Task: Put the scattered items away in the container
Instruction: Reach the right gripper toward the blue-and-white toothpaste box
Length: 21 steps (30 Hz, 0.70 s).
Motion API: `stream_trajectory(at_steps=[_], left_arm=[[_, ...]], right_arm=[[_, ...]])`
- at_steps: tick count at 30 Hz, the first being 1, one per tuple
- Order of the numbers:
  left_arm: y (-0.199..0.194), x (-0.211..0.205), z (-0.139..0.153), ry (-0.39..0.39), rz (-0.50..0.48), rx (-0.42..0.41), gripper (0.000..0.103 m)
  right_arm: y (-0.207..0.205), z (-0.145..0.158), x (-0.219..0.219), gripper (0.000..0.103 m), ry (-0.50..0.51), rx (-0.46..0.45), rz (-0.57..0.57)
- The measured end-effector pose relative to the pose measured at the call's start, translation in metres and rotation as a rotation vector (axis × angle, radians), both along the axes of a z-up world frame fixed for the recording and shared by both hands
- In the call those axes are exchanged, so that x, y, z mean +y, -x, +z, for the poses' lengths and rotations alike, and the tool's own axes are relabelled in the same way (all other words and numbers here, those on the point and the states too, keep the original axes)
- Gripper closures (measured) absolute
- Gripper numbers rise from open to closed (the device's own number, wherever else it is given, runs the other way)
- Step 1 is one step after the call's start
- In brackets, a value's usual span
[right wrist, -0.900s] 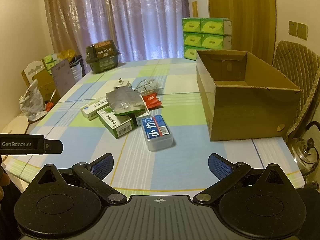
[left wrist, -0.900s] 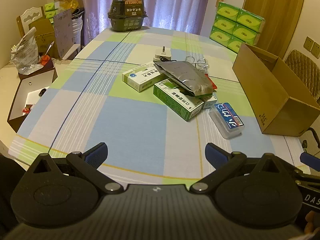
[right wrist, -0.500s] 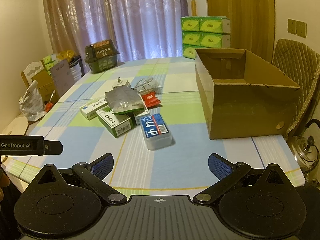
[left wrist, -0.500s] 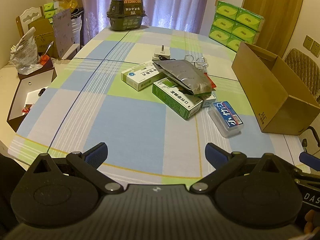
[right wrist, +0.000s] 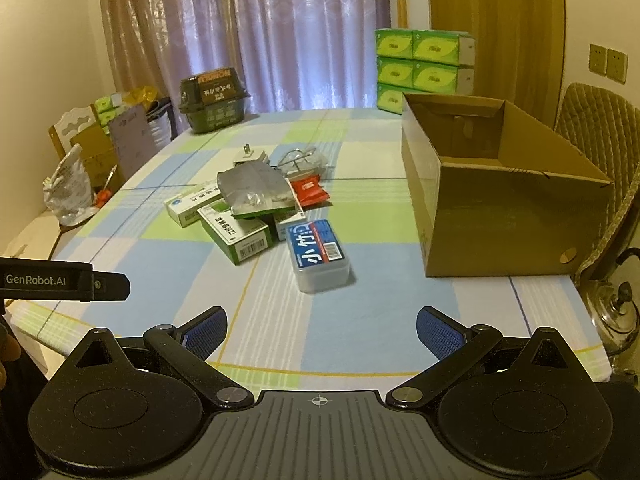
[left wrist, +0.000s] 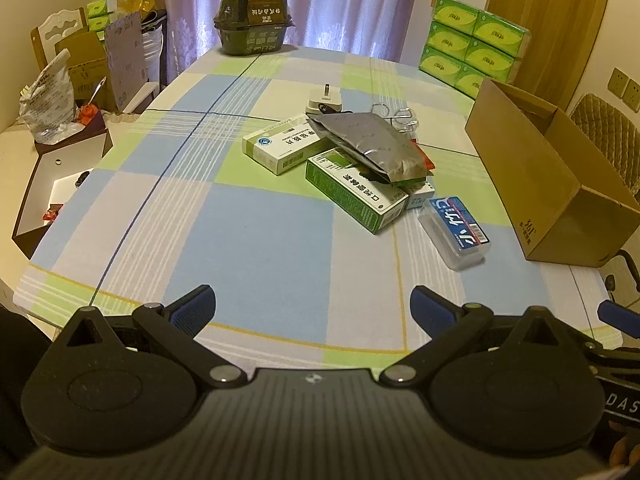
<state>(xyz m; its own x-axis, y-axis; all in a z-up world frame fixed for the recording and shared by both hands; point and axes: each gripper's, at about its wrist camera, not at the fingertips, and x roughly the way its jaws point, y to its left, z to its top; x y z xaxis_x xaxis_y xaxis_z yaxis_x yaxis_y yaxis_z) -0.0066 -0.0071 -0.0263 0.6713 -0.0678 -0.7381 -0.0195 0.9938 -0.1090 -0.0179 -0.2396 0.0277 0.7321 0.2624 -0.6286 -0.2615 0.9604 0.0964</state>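
Note:
A pile of small items lies mid-table: a clear plastic case with a blue label (right wrist: 319, 255) (left wrist: 457, 232), a green medicine box (right wrist: 236, 232) (left wrist: 354, 194), a white medicine box (left wrist: 286, 149) (right wrist: 190, 207), a silver foil pouch (right wrist: 256, 189) (left wrist: 368, 147), a red packet (right wrist: 309, 190), a white plug (left wrist: 325, 101) and metal clips (right wrist: 299, 159). The open cardboard box (right wrist: 496, 184) (left wrist: 548, 176) stands at the right, nothing visible inside. My left gripper (left wrist: 312, 310) and right gripper (right wrist: 322, 330) both hover open and empty over the table's near edge.
A dark green basket (left wrist: 252, 24) sits at the table's far end. Stacked green tissue packs (right wrist: 424, 64) stand behind the box. A padded chair (right wrist: 596, 128) and a metal kettle (right wrist: 614, 312) are at the right. Cluttered shelves and bags (left wrist: 52, 96) line the left side.
Both grippers have drifted slightly forward toward the pile, so the items look a little nearer. Nothing on the table has moved, and both stay open.

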Motion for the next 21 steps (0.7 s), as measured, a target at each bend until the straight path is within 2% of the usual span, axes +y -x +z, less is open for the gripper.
stream_trajectory(at_steps=[11, 16, 21], left_arm=[[-0.004, 0.005, 0.015, 0.009, -0.005, -0.04, 0.001], [-0.011, 0.008, 0.011, 0.033, -0.034, -0.035, 0.001], [-0.025, 0.014, 0.002, 0.037, -0.072, -0.037, 0.001]], right_arm=[[-0.002, 0.006, 0.001, 0.0, 0.006, -0.043, -0.011], [-0.014, 0.002, 0.002, 0.0, 0.005, -0.032, 0.032], [-0.036, -0.009, 0.012, 0.0, 0.064, -0.036, 0.097]])
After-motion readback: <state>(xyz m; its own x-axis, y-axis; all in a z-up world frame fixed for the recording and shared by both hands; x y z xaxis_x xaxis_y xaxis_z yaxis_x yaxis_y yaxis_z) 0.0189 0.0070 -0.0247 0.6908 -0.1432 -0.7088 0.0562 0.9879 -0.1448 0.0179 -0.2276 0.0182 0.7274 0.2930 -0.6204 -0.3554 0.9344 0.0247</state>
